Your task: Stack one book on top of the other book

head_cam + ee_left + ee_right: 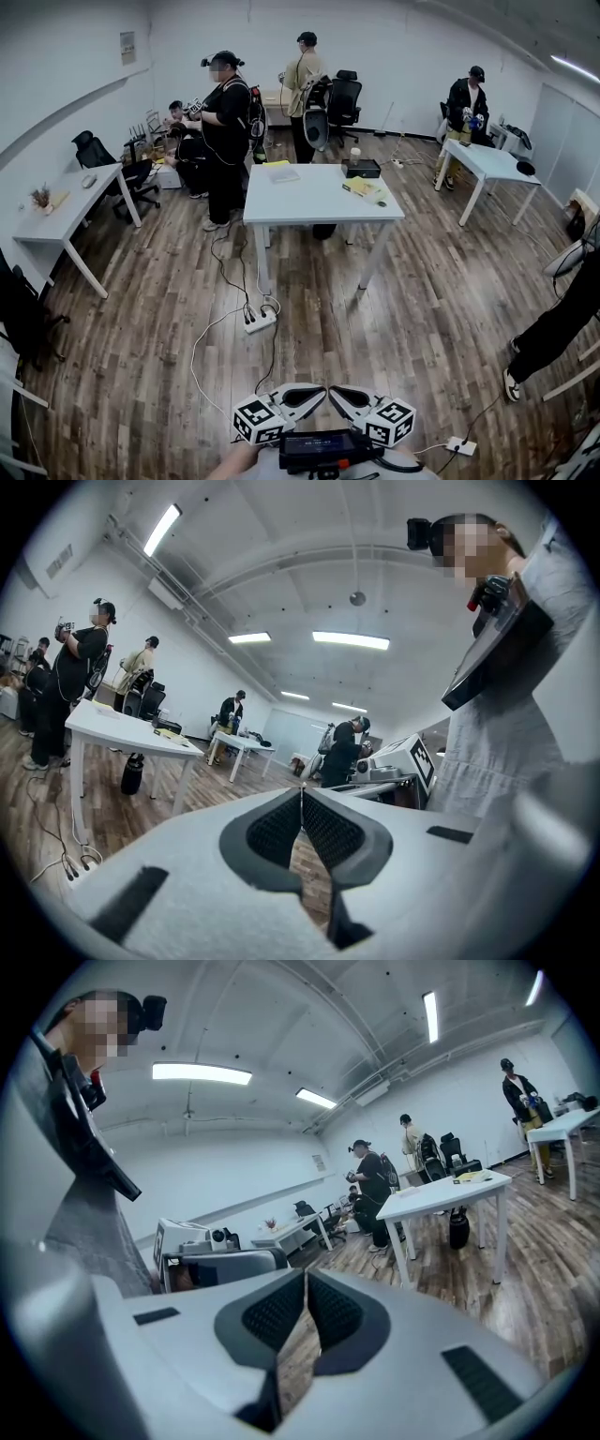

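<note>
Quick rundown from where I'm standing. Over at 9 o'clock in the head view there's a side desk [67, 208] against the wall. At about 11 o'clock a person in black [225, 127] stands right at the far-left corner of the white table [314, 202].

That table sits at 12 o'clock, well apart from me, with open wood floor between us and a power strip [260, 322] lying on the floor in front of it. Both books are up there. The pale book [282, 173] lies flat near the far-left corner, around 10 o'clock on the tabletop. The yellow-green book [365, 188] lies flat by the right edge, around 3 o'clock. They're apart, not stacked, and a black box [363, 169] sits just behind the yellow-green one. At 2 o'clock in the room is a second desk [487, 161].

My grippers are both down at 6 o'clock, tucked close to my body, tips angled in toward each other and nearly meeting. The left gripper [317, 390] has its jaws pressed fully together with nothing between them, which is clear in its own view [302, 803]. Same deal for the right gripper [337, 392]: pads together, nothing held [306, 1288]. Neither one is anywhere near the books.
</note>
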The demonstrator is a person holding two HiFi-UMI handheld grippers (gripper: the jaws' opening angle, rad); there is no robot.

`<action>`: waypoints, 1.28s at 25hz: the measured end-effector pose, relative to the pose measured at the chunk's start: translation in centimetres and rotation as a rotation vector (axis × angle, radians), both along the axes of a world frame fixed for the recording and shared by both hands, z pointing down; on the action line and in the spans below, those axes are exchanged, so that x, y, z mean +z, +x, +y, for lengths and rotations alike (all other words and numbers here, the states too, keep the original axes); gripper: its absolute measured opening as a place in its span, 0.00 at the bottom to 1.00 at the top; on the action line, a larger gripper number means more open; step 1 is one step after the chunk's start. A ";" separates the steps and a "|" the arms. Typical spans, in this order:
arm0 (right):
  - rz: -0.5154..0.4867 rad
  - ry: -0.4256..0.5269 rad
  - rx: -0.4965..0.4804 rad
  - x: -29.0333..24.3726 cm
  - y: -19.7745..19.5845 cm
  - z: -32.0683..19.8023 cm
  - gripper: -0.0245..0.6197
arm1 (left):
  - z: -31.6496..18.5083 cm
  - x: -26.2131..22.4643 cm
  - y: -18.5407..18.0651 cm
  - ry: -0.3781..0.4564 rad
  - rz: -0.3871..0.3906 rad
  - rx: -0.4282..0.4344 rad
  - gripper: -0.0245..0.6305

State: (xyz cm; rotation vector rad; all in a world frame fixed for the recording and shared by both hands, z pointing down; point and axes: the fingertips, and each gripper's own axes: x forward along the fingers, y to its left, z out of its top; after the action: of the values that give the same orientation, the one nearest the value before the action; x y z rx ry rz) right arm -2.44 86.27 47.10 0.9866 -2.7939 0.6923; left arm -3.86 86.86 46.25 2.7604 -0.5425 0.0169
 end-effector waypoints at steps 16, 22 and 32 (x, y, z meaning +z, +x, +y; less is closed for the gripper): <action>-0.033 -0.032 0.012 1.0 1.9 -6.6 0.09 | -6.1 0.9 1.7 -0.035 0.000 -0.011 0.07; -0.042 -0.044 0.027 0.9 3.8 -12.7 0.09 | -12.0 1.1 2.9 -0.065 -0.015 -0.026 0.07; -0.050 -0.012 0.034 -1.5 7.9 -23.3 0.09 | -21.8 -1.6 8.2 -0.043 -0.017 0.003 0.07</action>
State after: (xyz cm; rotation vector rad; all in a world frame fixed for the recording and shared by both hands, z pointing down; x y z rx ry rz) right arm 5.48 62.94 45.60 1.0313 -2.8185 0.7467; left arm 4.30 65.07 44.64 2.7213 -0.5354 0.0520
